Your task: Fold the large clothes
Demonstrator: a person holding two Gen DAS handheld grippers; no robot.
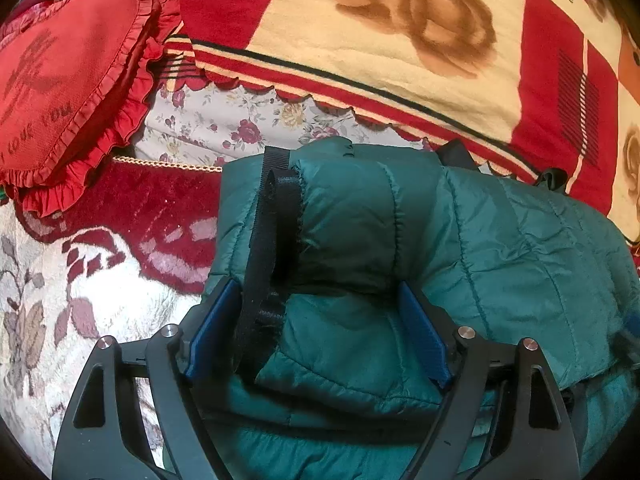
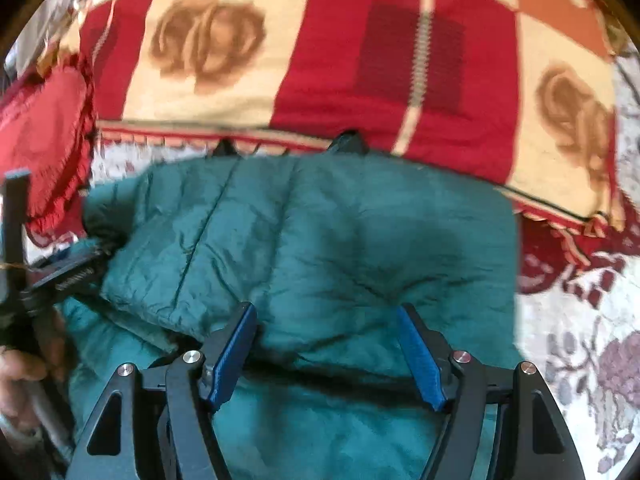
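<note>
A teal quilted puffer jacket (image 1: 500, 248) lies folded on the bed, with a black strap (image 1: 272, 240) running down its left edge. My left gripper (image 1: 320, 320) stands wide open over that edge; a padded fold and the strap sit between its blue pads (image 1: 214, 328) without being squeezed. In the right wrist view the same jacket (image 2: 320, 232) fills the middle. My right gripper (image 2: 328, 344) is shut on a thick folded layer of it, and creases run toward the pads (image 2: 420, 356). The left gripper (image 2: 76, 268) shows at the jacket's left side, held by a person's hand (image 2: 20, 364).
A red heart-shaped frilled cushion (image 1: 68, 80) rests at the far left. A red and cream rose-patterned blanket (image 1: 400, 40) lies bunched behind the jacket. Floral bed covers (image 1: 80, 300) spread to the left, and in the right wrist view more of them (image 2: 580, 340) to the right.
</note>
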